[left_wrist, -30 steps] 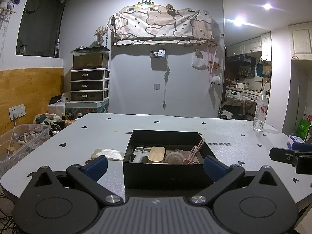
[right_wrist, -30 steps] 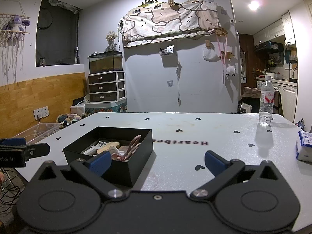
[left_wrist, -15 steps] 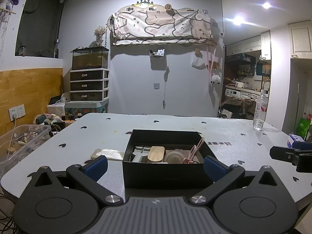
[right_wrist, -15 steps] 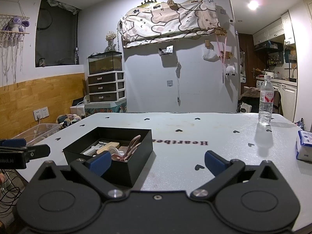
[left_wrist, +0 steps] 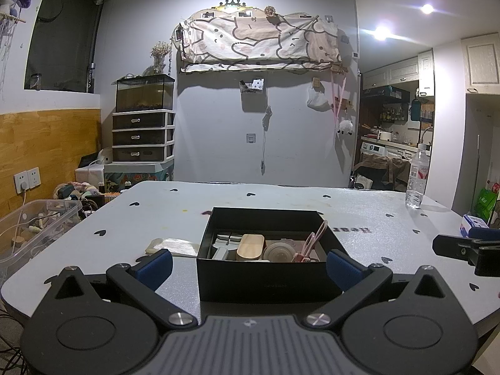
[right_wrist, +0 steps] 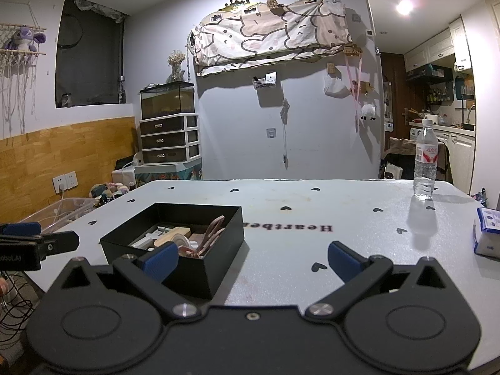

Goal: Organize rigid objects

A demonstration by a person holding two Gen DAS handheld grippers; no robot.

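A black open box [left_wrist: 265, 276] sits on the white table near its front edge, also in the right wrist view [right_wrist: 187, 273]. It holds a wooden block [left_wrist: 250, 247], a tape roll [left_wrist: 279, 251], pink scissors [left_wrist: 311, 242] and grey pieces. My left gripper [left_wrist: 248, 265] is open and empty, its fingers either side of the box's near wall. My right gripper [right_wrist: 250, 257] is open and empty, to the right of the box above bare table.
A flat pale packet [left_wrist: 172, 247] lies left of the box. A water bottle [right_wrist: 425, 168] stands at the far right. A blue-white carton [right_wrist: 487, 234] lies at the right edge. A clear bin [left_wrist: 31, 231] stands off the table's left side.
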